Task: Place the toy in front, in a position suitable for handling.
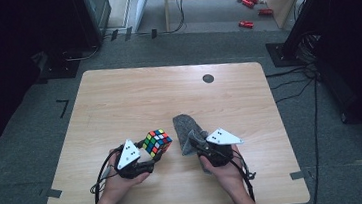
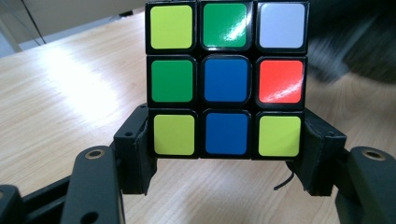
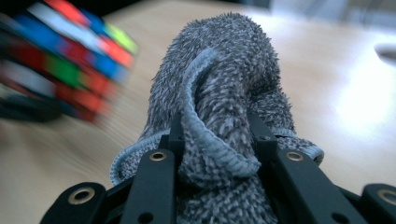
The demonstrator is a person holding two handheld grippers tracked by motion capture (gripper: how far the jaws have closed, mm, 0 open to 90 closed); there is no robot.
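A multicoloured plastic puzzle cube point(image 2: 226, 79) is clamped between the jaws of the left gripper point(image 2: 226, 154), which press on its lowest row from both sides; the cube is held just above the light wooden table point(image 1: 119, 103). A grey, fuzzy knitted cloth point(image 3: 219, 102) is pinched in the right gripper point(image 3: 215, 140), whose jaws are closed tight on a bunched fold. In the high view, the cloth point(image 1: 187, 126) is seen just right of the cube point(image 1: 157, 142), near the table's front edge. A small dark round disc point(image 1: 208, 78) is set into the table well beyond the cube.
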